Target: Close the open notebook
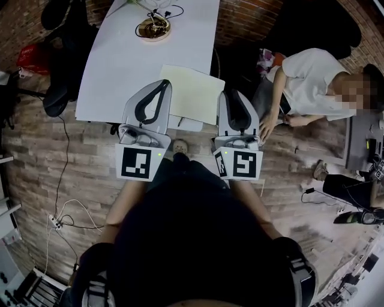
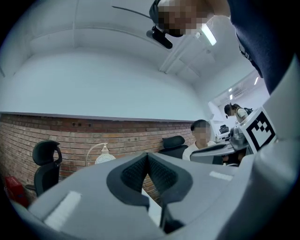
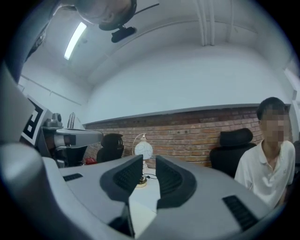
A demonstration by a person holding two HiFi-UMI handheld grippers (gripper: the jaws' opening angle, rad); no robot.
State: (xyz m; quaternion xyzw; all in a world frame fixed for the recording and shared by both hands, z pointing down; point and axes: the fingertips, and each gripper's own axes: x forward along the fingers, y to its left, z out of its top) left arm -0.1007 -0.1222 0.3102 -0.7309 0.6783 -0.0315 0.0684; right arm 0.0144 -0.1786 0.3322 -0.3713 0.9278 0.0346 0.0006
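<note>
Left claw (image 2: 148,155) tips together up close; notebook (image 1: 191,91) plain from overhead.

We log: white surface (image 1: 120,66); cream notebook (image 1: 192,93) at near edge; lamp (image 1: 153,28), black cable (image 1: 173,12) at far end.

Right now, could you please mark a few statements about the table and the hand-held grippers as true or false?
1. The notebook lies on the white table. True.
2. The right hand-held gripper grips the notebook. False: its jaws stand apart, empty.
3. A lamp stands at the table's far end. True.
4. The seated person is left of the table. False: right of it, in the head view.
5. The left hand-held gripper has its jaws together. True.
</note>
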